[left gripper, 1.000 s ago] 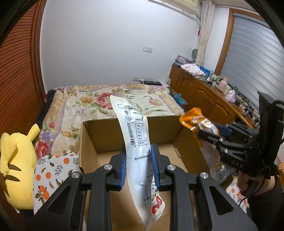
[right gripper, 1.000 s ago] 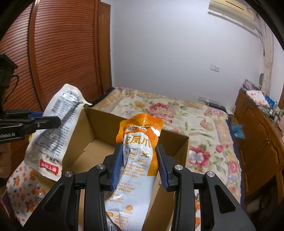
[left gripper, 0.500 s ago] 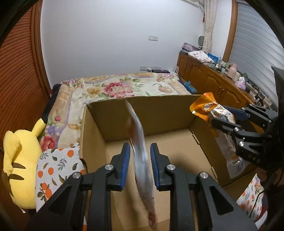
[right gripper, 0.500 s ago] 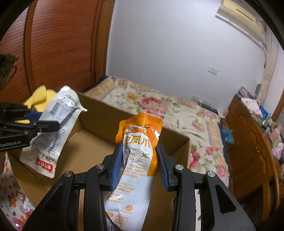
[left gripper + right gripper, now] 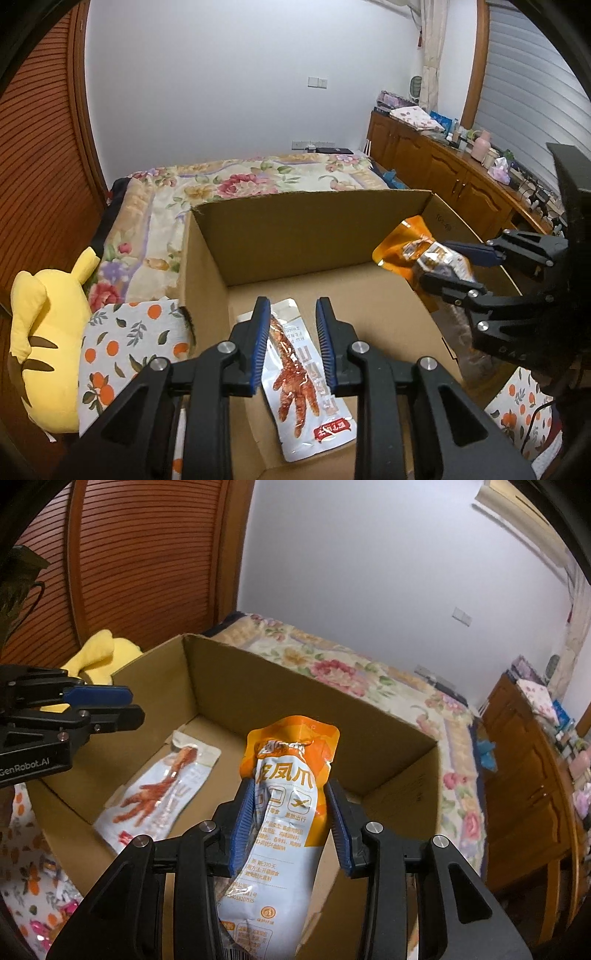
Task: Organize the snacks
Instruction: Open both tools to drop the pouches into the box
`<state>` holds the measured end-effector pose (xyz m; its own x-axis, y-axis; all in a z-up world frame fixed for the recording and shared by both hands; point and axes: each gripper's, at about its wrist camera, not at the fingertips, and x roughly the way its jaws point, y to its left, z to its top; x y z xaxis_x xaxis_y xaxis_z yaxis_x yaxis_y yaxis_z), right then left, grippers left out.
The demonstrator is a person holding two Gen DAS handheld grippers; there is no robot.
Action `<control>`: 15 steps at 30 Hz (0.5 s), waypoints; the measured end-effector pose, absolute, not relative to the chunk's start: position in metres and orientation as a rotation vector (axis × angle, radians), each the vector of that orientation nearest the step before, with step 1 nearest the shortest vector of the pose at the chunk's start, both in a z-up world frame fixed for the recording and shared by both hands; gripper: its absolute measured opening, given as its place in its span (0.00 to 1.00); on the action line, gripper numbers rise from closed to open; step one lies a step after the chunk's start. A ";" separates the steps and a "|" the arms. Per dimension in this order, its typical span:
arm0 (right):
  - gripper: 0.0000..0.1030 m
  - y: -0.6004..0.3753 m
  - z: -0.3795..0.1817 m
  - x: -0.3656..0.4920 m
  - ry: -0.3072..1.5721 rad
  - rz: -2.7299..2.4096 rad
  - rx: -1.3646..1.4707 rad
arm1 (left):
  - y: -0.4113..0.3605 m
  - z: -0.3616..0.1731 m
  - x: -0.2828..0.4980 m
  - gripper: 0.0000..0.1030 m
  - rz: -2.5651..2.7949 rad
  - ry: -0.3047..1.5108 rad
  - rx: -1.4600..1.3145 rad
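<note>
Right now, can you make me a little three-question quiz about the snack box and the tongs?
1. True or false: the white snack packet lies flat on the floor of the cardboard box.
2. Which tongs grip the orange packet? A) left tongs B) right tongs C) neither
3. Fill in: the left tongs are ____ (open or shut).

Key
1. True. It lies on the box floor with nothing gripping it.
2. B. The right tongs are closed on it, above the box.
3. Open. Their jaws have just been opening, and the white packet lies on the box floor beneath them, unpinched.
</note>
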<state>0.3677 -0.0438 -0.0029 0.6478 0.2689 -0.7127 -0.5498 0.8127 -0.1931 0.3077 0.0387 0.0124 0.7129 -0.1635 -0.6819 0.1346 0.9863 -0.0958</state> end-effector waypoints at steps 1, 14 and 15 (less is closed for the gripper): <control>0.38 -0.042 -0.004 0.367 0.733 0.485 -0.417 | 0.040 0.013 0.305 0.25 -0.166 0.753 -0.037; 0.44 -0.038 -0.006 0.362 0.751 0.482 -0.381 | 0.047 0.025 0.273 0.26 -0.172 0.707 -0.014; 0.44 -0.039 -0.004 0.360 0.747 0.485 -0.373 | 0.047 0.026 0.270 0.26 -0.172 0.704 -0.013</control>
